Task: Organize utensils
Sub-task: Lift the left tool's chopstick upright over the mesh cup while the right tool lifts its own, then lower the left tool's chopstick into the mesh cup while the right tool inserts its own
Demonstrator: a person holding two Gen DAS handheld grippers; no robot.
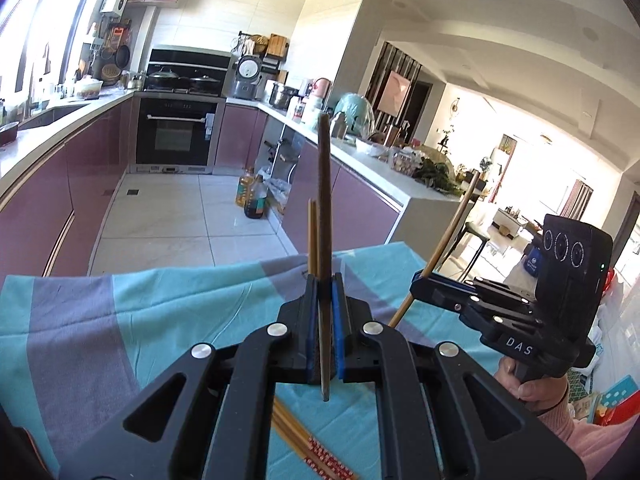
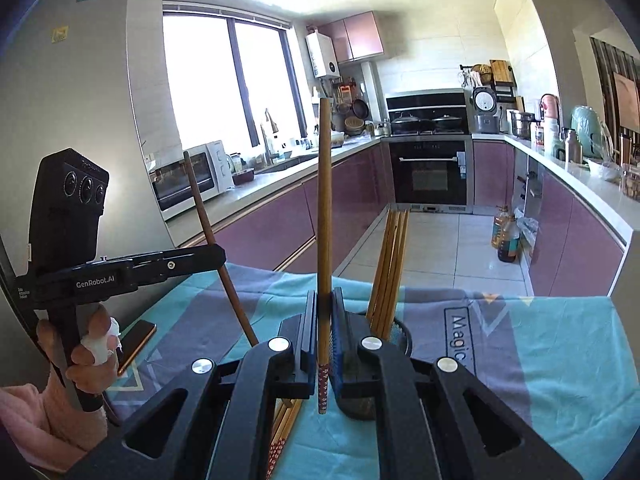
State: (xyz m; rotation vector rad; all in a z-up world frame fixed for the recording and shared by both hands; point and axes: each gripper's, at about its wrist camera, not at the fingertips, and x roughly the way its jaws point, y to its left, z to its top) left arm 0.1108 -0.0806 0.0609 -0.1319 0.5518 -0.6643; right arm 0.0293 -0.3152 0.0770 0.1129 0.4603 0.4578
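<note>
My left gripper (image 1: 325,284) is shut on a dark brown chopstick (image 1: 324,200) held upright over the table. My right gripper (image 2: 325,300) is shut on a light brown chopstick (image 2: 324,200) with a red patterned end, also upright. The right gripper shows at the right of the left wrist view (image 1: 418,278), with its chopstick (image 1: 452,232) slanting up. The left gripper shows at the left of the right wrist view (image 2: 220,252), with its dark chopstick (image 2: 216,240). A dark holder (image 2: 404,338) with several chopsticks (image 2: 390,264) stands just right of my right gripper. More chopsticks (image 1: 316,448) lie on the cloth below.
A teal and grey cloth (image 1: 120,320) covers the table. A phone (image 2: 136,344) lies on it at the left. Purple kitchen cabinets, an oven (image 2: 430,172) and oil bottles (image 2: 506,236) on the tiled floor are beyond the table edge.
</note>
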